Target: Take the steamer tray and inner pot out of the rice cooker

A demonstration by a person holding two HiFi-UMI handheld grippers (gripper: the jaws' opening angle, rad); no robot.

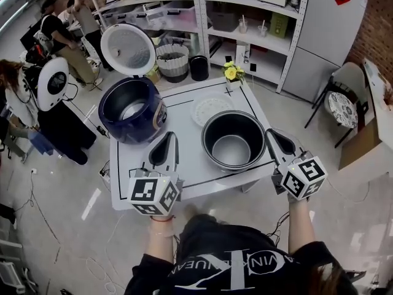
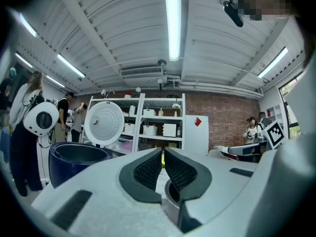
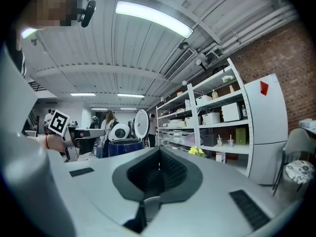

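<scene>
left gripper [image 1: 170, 135] and right gripper [image 1: 271, 133] both clenched empty, flanking the inner pot [image 1: 233, 141] at 9 and 3 o'clock.

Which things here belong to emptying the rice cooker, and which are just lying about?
Job in hand:
- dark blue round rice cooker, white lid up
- dark metal inner pot, already out on the table
- white perforated steamer tray, lying behind that pot

Lying about:
- yellow flowers at the table's far edge
- white ribbed basket
- black bin
</scene>
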